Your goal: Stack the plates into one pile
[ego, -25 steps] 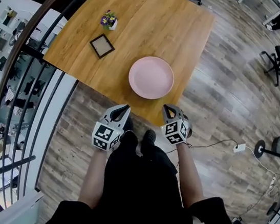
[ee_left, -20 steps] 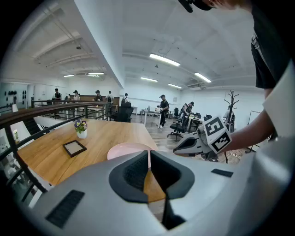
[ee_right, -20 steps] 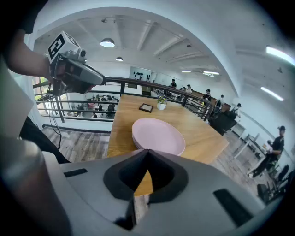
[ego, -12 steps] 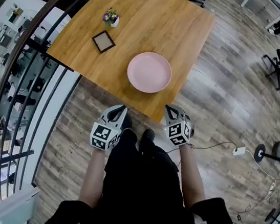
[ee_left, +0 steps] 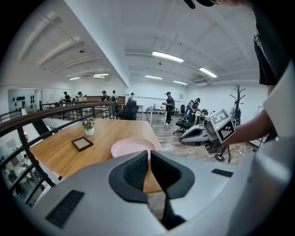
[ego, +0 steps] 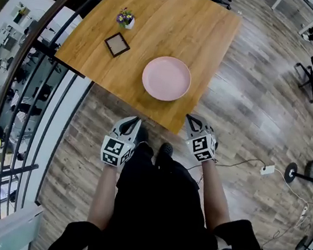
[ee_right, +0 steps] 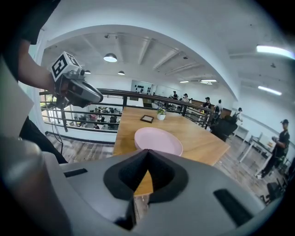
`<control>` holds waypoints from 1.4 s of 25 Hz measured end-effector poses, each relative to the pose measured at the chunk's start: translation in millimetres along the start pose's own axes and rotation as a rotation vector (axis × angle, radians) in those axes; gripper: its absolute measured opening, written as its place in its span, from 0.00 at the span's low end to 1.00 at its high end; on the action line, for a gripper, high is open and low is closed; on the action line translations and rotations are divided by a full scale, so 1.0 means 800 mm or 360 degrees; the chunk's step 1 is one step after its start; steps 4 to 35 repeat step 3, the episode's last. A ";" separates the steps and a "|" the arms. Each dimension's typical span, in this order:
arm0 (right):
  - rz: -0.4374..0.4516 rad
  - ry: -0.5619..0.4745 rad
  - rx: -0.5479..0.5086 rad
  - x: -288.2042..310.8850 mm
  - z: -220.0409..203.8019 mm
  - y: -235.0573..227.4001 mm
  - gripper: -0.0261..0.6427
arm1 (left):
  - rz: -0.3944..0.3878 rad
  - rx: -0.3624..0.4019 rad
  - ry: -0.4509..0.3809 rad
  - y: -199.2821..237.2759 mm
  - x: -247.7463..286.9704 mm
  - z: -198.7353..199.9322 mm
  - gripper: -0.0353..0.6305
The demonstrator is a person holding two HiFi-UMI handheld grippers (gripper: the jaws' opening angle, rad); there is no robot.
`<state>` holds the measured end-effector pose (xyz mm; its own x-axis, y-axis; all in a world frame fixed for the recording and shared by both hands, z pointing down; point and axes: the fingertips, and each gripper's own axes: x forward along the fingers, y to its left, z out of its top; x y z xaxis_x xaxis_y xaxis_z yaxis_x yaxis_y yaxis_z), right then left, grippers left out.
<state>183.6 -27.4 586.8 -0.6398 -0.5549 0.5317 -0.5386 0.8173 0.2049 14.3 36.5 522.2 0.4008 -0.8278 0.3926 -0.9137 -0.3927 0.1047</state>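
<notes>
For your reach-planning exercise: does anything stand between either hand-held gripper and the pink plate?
Nothing visible does: only bare table lies between the plate and the left hand-held gripper or the right hand-held gripper.

Your pink plate (ego: 166, 78) lies flat, right side up, on the tabletop (ego: 160, 18), near its front edge.
</notes>
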 end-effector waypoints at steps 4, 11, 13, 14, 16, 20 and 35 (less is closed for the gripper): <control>-0.0007 -0.0012 0.0016 -0.004 0.000 0.001 0.05 | -0.0002 0.0006 0.0010 -0.002 -0.001 -0.002 0.11; -0.0007 -0.0012 0.0016 -0.004 0.000 0.001 0.05 | -0.0002 0.0006 0.0010 -0.002 -0.001 -0.002 0.11; -0.0007 -0.0012 0.0016 -0.004 0.000 0.001 0.05 | -0.0002 0.0006 0.0010 -0.002 -0.001 -0.002 0.11; -0.0007 -0.0012 0.0016 -0.004 0.000 0.001 0.05 | -0.0002 0.0006 0.0010 -0.002 -0.001 -0.002 0.11; -0.0007 -0.0012 0.0016 -0.004 0.000 0.001 0.05 | -0.0002 0.0006 0.0010 -0.002 -0.001 -0.002 0.11; -0.0007 -0.0012 0.0016 -0.004 0.000 0.001 0.05 | -0.0002 0.0006 0.0010 -0.002 -0.001 -0.002 0.11; -0.0007 -0.0012 0.0016 -0.004 0.000 0.001 0.05 | -0.0002 0.0006 0.0010 -0.002 -0.001 -0.002 0.11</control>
